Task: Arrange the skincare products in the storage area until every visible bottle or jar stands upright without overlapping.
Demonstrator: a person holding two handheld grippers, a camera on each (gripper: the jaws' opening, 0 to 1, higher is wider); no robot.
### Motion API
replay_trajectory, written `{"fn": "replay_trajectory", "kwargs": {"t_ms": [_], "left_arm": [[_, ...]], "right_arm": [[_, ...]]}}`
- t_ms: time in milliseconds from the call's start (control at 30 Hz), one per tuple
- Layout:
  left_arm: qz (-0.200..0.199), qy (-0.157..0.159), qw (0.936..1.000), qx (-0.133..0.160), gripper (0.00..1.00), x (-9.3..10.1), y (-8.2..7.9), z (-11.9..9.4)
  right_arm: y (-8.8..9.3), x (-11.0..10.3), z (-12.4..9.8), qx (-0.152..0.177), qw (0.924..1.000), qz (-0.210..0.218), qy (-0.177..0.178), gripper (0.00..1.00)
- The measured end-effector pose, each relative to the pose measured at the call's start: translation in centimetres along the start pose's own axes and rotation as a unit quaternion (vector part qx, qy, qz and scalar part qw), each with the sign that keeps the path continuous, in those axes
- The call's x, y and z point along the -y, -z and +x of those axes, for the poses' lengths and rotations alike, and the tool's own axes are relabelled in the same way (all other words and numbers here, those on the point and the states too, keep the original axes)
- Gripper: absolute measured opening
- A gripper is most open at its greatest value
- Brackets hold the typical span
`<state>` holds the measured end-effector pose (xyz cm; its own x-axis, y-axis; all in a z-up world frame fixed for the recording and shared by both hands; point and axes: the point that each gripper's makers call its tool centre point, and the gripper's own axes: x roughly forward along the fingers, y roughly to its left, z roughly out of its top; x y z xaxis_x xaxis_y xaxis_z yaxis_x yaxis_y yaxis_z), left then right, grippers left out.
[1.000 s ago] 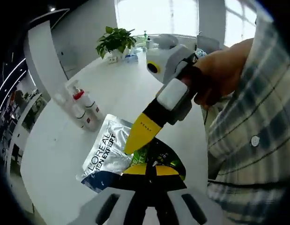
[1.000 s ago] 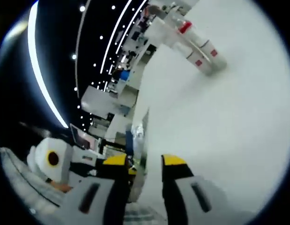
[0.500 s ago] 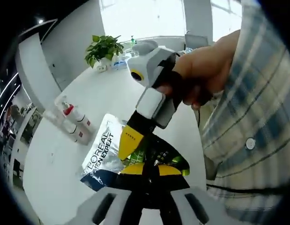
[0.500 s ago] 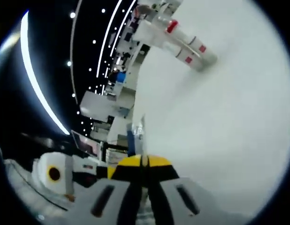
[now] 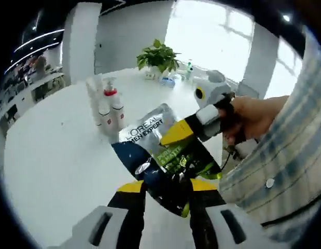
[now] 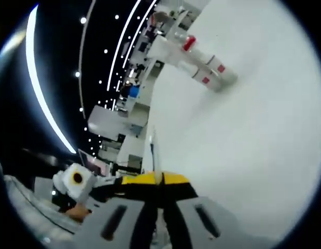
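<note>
White round table (image 5: 51, 155), bright windows; both grippers' jaws clamp foil pouch (image 5: 150, 132).

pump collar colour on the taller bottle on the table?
Red, on the white pump bottle; it shows best in the left gripper view.

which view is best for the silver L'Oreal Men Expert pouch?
Left gripper view: the silver L'Oreal Men Expert pouch faces the camera, label readable, pinched by both the left gripper and right gripper. Right gripper view catches just a thin edge-on sliver above its shut jaws.
</note>
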<state>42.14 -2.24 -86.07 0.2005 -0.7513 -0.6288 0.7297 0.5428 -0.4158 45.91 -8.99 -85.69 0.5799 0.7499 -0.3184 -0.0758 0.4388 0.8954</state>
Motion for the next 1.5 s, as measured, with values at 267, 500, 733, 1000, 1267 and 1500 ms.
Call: {"fn": "replay_trajectory", "kwargs": {"t_ms": [267,500,733,1000,1267,1500], "left_arm": [[-0.149,0.064,0.9865,0.022,0.53,0.5,-0.2,0.5],[-0.218,0.156,0.9618,0.053,0.42,3.1,-1.3,0.2],[-0.267,0.228,0.9334,0.073,0.15,4.4,-2.0,-0.6],[-0.273,0.227,0.9289,0.105,0.02,3.6,-3.1,-1.6],[-0.32,0.232,0.9083,0.135,0.02,1.9,-4.0,-2.1],[-0.351,0.253,0.8916,0.134,0.02,2.3,-4.4,-2.1]], "right_arm": [[0.2,-1.6,-0.5,-0.008,0.9991,0.0,-0.043,0.0],[0.9,-4.7,-0.5,-0.027,0.993,-0.018,-0.113,0.0],[2.3,-6.6,0.0,-0.054,0.987,-0.02,-0.15,0.01],[0.9,-7.0,0.1,-0.005,0.9866,-0.045,-0.157,0.18],[4.1,-6.3,0.5,-0.074,0.9848,-0.014,-0.156,0.34],[7.3,-7.3,0.6,-0.136,0.9735,0.001,-0.184,0.13]]}}
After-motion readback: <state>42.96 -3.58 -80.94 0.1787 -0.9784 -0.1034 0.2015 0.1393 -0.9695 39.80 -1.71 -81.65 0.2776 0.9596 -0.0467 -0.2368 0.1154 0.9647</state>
